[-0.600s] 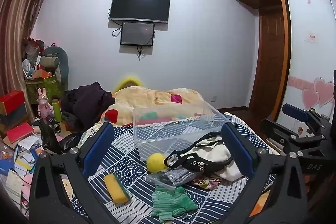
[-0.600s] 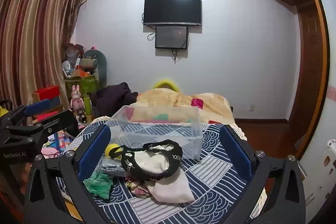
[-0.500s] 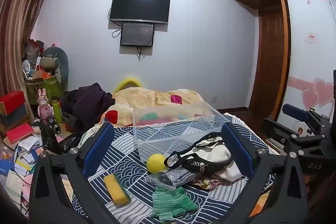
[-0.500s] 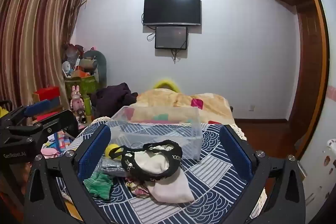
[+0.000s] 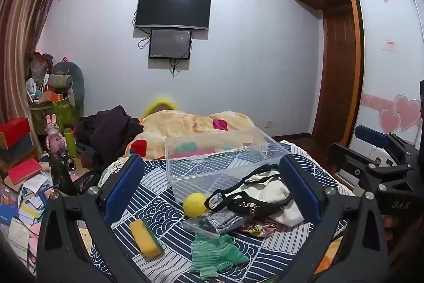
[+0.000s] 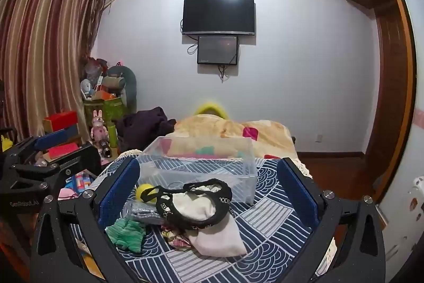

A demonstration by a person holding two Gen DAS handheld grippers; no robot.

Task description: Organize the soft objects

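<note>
A clear plastic bin stands empty on the blue patterned bed cover. In front of it lie a yellow ball, a yellow sponge, a green knit piece, a bagged grey cloth, a black strap item and a white cloth. My left gripper is open and empty above them. My right gripper is open and empty, and shows at the right edge of the left wrist view.
An orange blanket and a dark garment lie behind the bin. Boxes, papers and toys crowd the floor at the left. A wardrobe stands on the right. The bed's right edge drops to wooden floor.
</note>
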